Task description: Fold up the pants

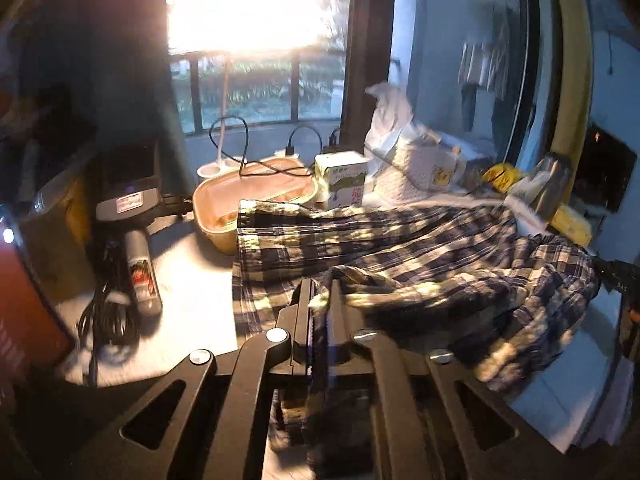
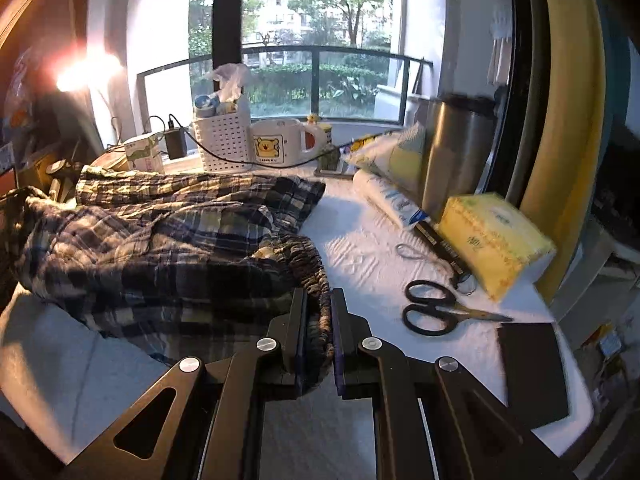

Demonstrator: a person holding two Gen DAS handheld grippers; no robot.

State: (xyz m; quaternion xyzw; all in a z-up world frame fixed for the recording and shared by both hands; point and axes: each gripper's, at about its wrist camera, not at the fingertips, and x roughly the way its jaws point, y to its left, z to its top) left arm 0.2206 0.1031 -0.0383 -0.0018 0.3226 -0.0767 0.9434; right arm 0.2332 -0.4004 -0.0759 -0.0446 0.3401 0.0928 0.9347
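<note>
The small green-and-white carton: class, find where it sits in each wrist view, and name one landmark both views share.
Left wrist view: the small green-and-white carton stands upper centre, behind the blue plaid pants, right of the tan oval container.
Right wrist view: the carton stands at upper left, behind the pants, left of the white perforated basket.
Shared landmark: the pants.

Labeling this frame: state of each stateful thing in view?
left gripper: shut on plaid pants
right gripper: shut on pants' waistband
plaid pants: bunched, not folded flat
scissors: closed, flat on table
mug: upright
steel tumbler: upright
</note>
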